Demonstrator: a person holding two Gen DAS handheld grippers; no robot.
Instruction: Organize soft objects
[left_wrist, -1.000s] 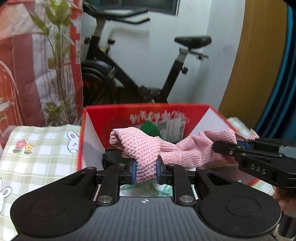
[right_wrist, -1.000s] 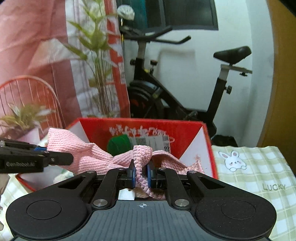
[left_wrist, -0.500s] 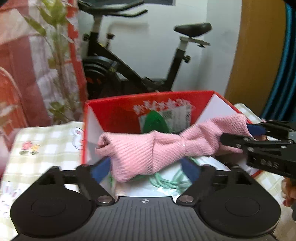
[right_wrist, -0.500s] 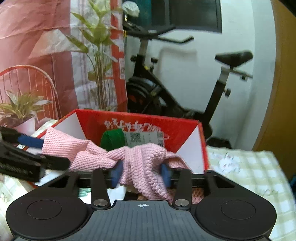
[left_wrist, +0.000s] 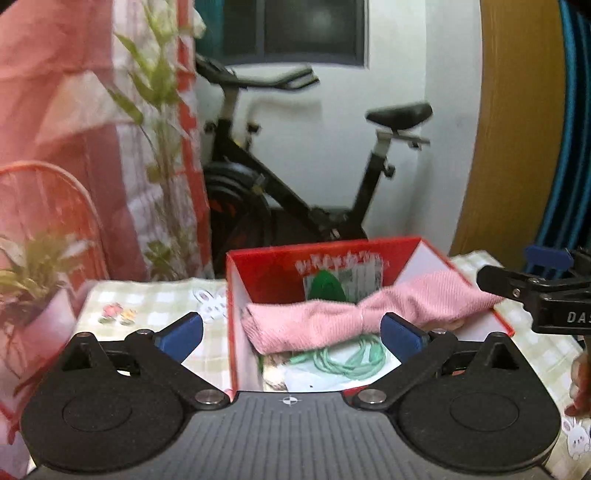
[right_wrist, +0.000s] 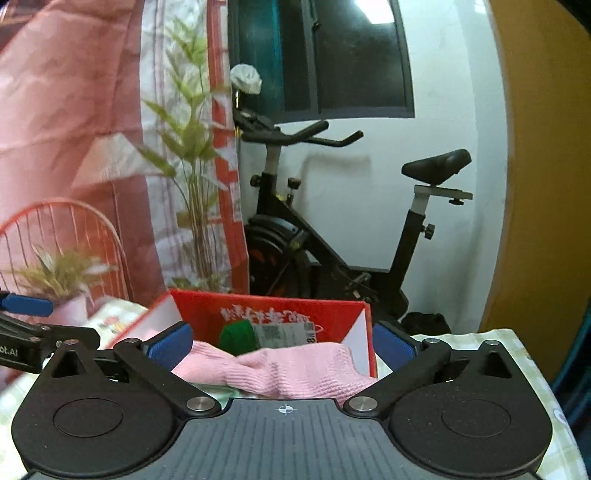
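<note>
Both tools have their jaws opening wide with nothing gripped. Left tool (left_wrist: 291, 334) sits back from the red box (left_wrist: 236, 332), its blue pads (left_wrist: 181, 330) apart on either side of the view – the pink knitted cloth (left_wrist: 314, 325) lies beyond them, touched by neither. Right tool (right_wrist: 282, 345) is likewise spread, pads clear of the same cloth (right_wrist: 280, 369). That cloth lies across the open box, one end near the left wall and the other draped over the right rim, pinched narrow in the middle. Under it in the box are a coil of pale green cord (left_wrist: 347, 363), something dark green (left_wrist: 327, 286) against the back wall, and some printed paper. The box stands on a desk covered with a green checked cloth (left_wrist: 147, 306) – behind it, an exercise bike (left_wrist: 295, 192), a plant (left_wrist: 159, 122) and a pink curtain.
</note>
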